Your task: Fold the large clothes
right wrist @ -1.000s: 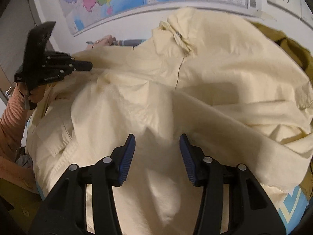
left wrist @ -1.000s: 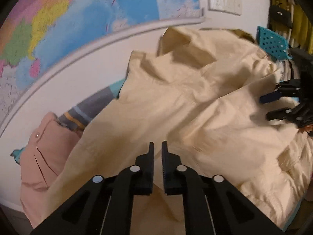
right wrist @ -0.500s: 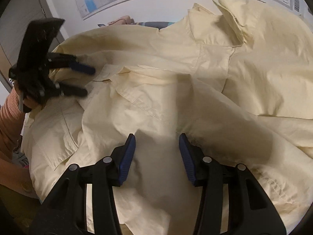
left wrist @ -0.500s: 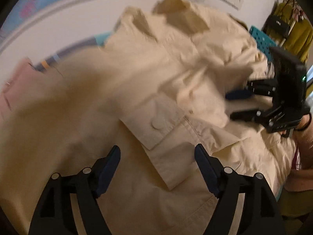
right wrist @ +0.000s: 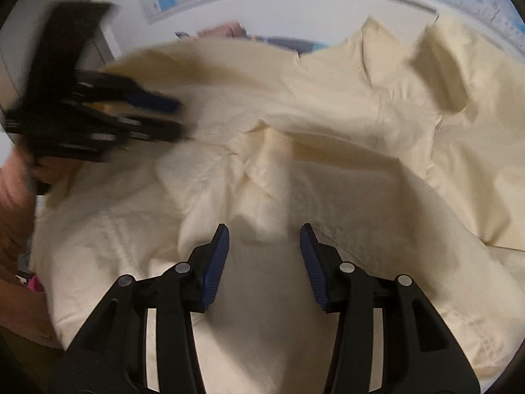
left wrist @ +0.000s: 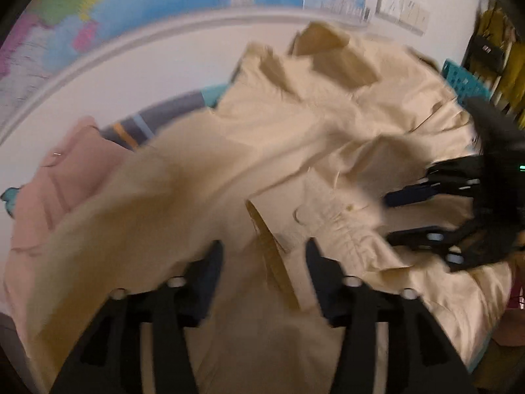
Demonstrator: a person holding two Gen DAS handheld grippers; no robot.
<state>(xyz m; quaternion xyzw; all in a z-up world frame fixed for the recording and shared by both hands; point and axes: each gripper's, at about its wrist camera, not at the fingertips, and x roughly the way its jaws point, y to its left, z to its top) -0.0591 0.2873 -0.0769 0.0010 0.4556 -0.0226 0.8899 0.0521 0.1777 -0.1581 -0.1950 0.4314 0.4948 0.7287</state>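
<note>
We saw a cream cotton shirt (left wrist: 295,151), soft and creased with a stiff collar, a buttoned cuff and stitched seams, spread crumpled across the surface below a wall map (left wrist: 183,3), overlapping a pink garment (left wrist: 59,177) at its left edge. Our left gripper (left wrist: 264,256) hovered over a rumpled fold, its black jaws about half apart and closing with cloth lying between them but not pinched. Our right gripper (right wrist: 264,246) had its ribbed blue-padded jaws parted about halfway above the smooth cream fabric, gripping nothing.
</note>
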